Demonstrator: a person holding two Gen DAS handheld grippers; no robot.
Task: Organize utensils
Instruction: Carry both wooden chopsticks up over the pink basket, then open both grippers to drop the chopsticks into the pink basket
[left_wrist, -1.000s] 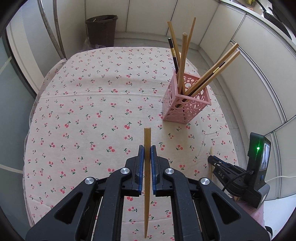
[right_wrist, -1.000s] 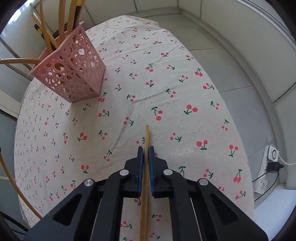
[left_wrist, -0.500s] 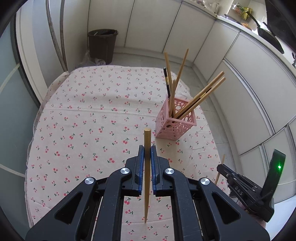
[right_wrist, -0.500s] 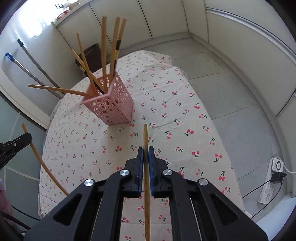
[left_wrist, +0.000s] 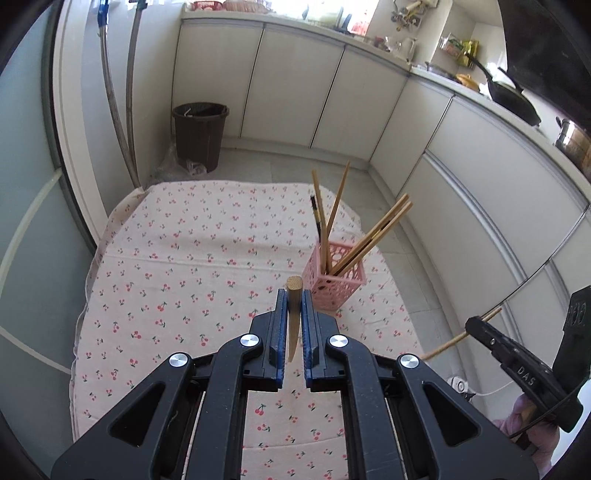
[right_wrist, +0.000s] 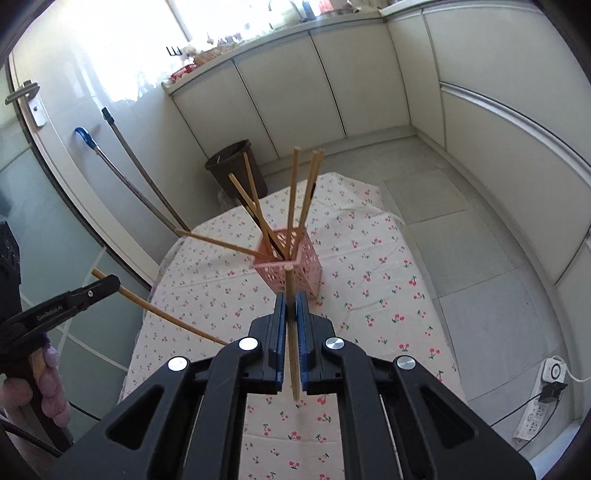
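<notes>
My left gripper is shut on a wooden chopstick that points forward between the blue pads, high above the cherry-print tablecloth. My right gripper is shut on another wooden chopstick. A pink perforated holder stands ahead and to the right in the left wrist view, with several chopsticks leaning out of it. In the right wrist view the holder stands straight ahead. The left gripper with its chopstick shows at the left there; the right gripper shows at the lower right of the left wrist view.
The table is oval, with tiled floor around it. A dark bin stands beyond its far end, near mop handles. White cabinets line the walls. A power strip lies on the floor at the right.
Both grippers have risen well above the table with their chopsticks still clamped, and both views have tilted up, so the holder looks smaller and the cabinets and counter come into view.
</notes>
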